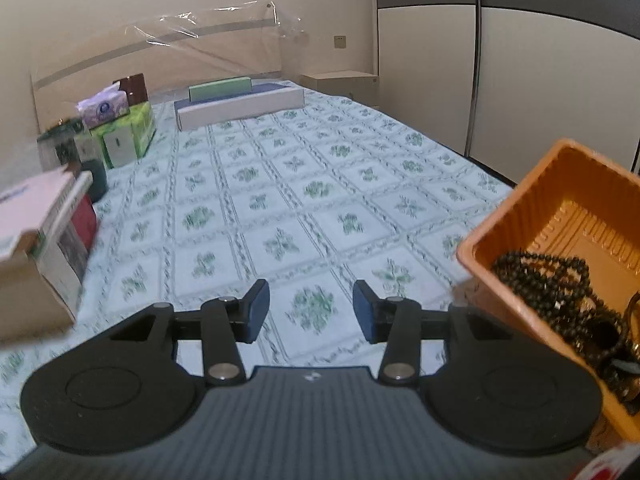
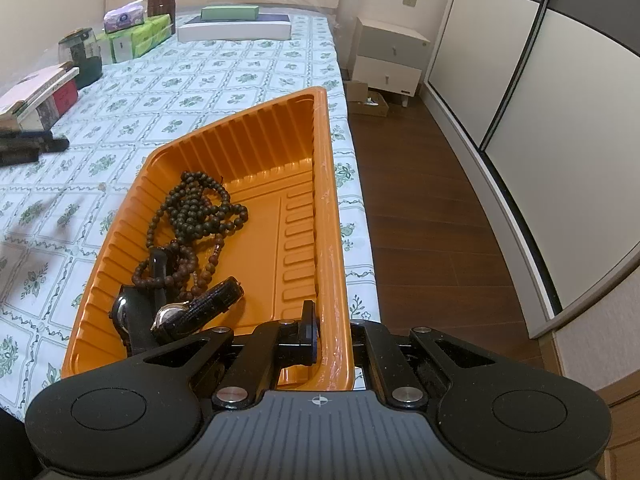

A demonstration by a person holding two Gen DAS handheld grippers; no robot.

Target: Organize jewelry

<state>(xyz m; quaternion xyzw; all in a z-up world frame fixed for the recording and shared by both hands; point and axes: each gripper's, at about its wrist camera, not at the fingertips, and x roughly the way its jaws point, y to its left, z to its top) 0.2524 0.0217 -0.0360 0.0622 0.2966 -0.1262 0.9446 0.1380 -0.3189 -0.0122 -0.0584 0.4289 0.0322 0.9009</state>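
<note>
- Right wrist view shows the orange tray (image 2: 256, 148) sitting on the bed (image 2: 224, 76), close along its right edge, and already carrying the jewelry.
- Piled toward the tray's near-left part is a tangle of dark bead strands (image 2: 192, 216), with what look like two wristwatches (image 2: 188, 316) lying against them at the near end.
- Judging by that, the gathering seems mostly done: I can make out no loose jewelry on the patterned bedspread in either view, though a few dark items at the far left of the right wrist view are too blurred to name.
- What may be left is tidying the pile or moving the tray; which of the two I can't say.
- Clamped on the tray's near right wall is the right gripper (image 2: 334, 344), its fingers together with the rim pinched between them.
- Over bare bedspread, just left of the tray's corner, the left gripper (image 1: 311, 312) hangs with its blue fingertips (image 1: 258, 308) partly apart, nothing between them and touching nothing.
- Farther up the bed stand tissue boxes (image 2: 132, 36), a dark jar (image 2: 82, 56) and flat boxes (image 2: 234, 26), well apart from the tray.
</note>
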